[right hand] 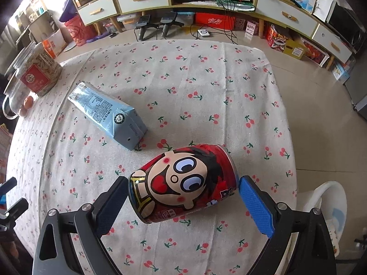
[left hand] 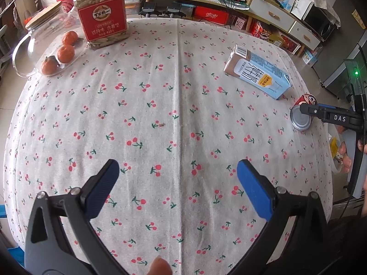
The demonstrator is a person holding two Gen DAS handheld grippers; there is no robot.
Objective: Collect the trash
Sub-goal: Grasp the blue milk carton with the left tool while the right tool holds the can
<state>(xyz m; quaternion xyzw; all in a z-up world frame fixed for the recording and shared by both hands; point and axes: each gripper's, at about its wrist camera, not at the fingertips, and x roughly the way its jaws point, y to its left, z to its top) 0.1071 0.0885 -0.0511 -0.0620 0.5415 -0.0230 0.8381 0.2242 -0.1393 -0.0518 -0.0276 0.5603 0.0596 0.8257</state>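
Note:
A red drink can with a cartoon face lies on its side on the cherry-print tablecloth. My right gripper is open with a finger at each end of the can; I cannot tell if the pads touch it. The can also shows in the left wrist view at the table's right edge, with the right gripper over it. A blue milk carton lies on its side beyond the can, also in the left wrist view. My left gripper is open and empty above the cloth.
A jar of seeds with a red label, a glass jar and three tangerines stand at the table's far left. A white bin with a bag stands on the floor by the right edge. Shelves line the back wall.

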